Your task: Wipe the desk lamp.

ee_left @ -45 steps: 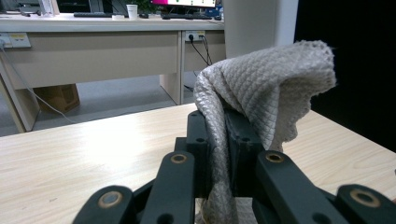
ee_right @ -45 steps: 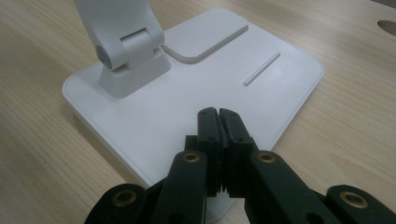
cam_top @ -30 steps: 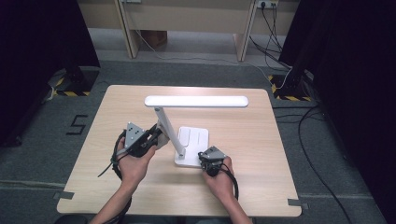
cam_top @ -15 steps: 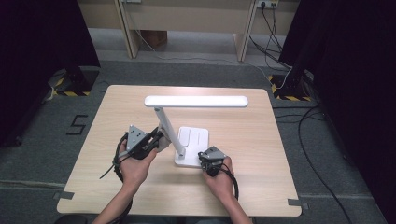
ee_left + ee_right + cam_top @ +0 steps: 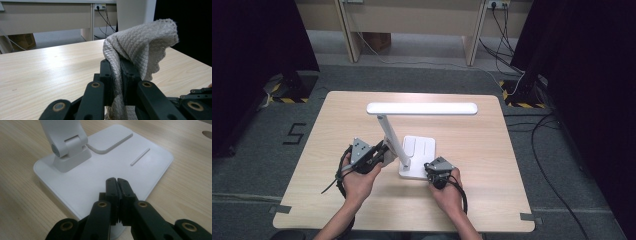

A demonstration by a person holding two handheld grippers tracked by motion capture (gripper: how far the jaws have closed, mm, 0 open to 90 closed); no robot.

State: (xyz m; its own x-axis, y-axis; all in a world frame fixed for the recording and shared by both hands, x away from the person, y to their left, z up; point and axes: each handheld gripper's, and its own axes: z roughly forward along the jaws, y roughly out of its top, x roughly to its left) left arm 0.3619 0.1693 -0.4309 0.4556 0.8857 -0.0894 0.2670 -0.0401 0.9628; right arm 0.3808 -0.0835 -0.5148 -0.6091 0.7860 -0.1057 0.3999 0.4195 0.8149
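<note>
The off-white waffle-knit cloth (image 5: pixel 140 47) is soft, light and floppy; you pinch a fold of it in your left gripper (image 5: pixel 119 72), held against the slanted white plastic lamp arm (image 5: pixel 392 140). Grip bunched fabric, not an edge. Your right gripper (image 5: pixel 117 187), jaws pressed together and empty, bears down on the near edge of the white lamp base (image 5: pixel 140 170), steadying it; the base looks light and liable to slide.

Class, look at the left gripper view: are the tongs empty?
No: the left tongs are shut on a grey waffle-weave cloth, which bunches up above the jaws.
</note>
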